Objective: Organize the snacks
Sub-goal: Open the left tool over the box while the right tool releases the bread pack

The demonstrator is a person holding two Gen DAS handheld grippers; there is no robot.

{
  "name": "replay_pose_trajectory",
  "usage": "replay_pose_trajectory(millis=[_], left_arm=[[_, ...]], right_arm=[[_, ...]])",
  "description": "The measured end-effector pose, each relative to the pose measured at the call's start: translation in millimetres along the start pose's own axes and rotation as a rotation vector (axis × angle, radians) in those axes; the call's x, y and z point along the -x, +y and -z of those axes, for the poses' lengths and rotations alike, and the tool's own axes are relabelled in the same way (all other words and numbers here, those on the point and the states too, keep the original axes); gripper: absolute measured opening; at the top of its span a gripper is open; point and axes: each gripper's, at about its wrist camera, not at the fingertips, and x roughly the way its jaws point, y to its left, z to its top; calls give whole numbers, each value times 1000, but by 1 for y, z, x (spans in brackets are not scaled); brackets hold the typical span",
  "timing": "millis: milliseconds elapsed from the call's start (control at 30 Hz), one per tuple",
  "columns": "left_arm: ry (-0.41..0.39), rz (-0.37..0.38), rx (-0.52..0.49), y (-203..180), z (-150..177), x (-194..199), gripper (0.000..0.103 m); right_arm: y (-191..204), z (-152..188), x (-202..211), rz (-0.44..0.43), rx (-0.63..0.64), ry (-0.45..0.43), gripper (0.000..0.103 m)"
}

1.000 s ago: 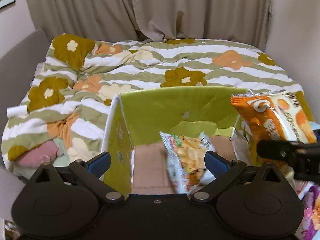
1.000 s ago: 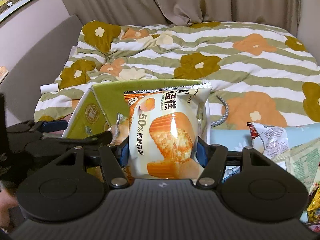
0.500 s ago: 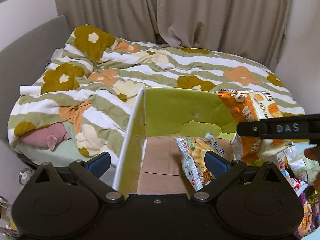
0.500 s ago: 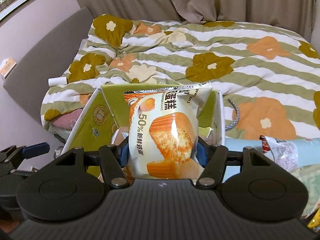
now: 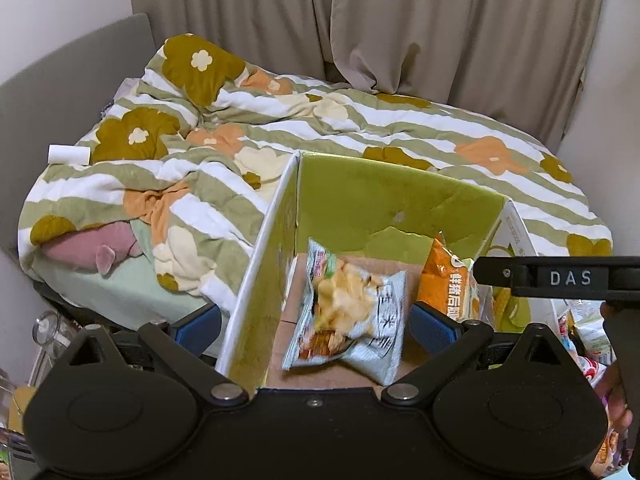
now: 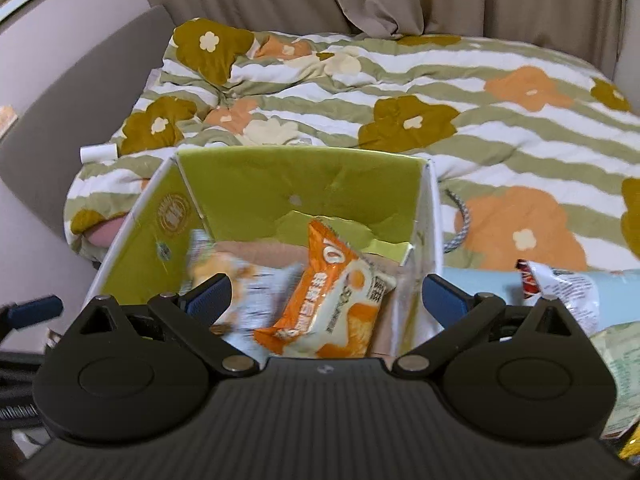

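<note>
Cake pack (image 6: 324, 304): orange-and-white, lying tilted in the green box (image 6: 280, 184), beside the blurred chip bag (image 5: 348, 312). Right gripper (image 6: 326, 300): jaws have just opened to full width; the pack sits below and between them, no pad touching it. Left gripper (image 5: 316, 324): jaws wide apart, nothing held, straddling the box's left wall. Handling, judged: light, soft, air-filled, slick film, crushable contents. Grip across the flat middle or a crimped end seam, lightly. More snacks (image 6: 560, 288) lie right of the box, on the bed (image 6: 400, 80).
</note>
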Motion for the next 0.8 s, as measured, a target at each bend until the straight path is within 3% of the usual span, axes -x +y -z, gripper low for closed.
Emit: replay_pose_trajectory(millis=[333, 567, 800], left_arm=[[-47, 20, -28, -3, -4, 24, 102], [-81, 92, -95, -12, -8, 49, 102], [-100, 196, -151, -36, -1, 67, 102]], right_arm=[[7, 2, 31, -11, 1, -7, 103], [17, 15, 75, 73, 25, -35, 103], [-8, 34, 128, 106, -80, -102, 103]])
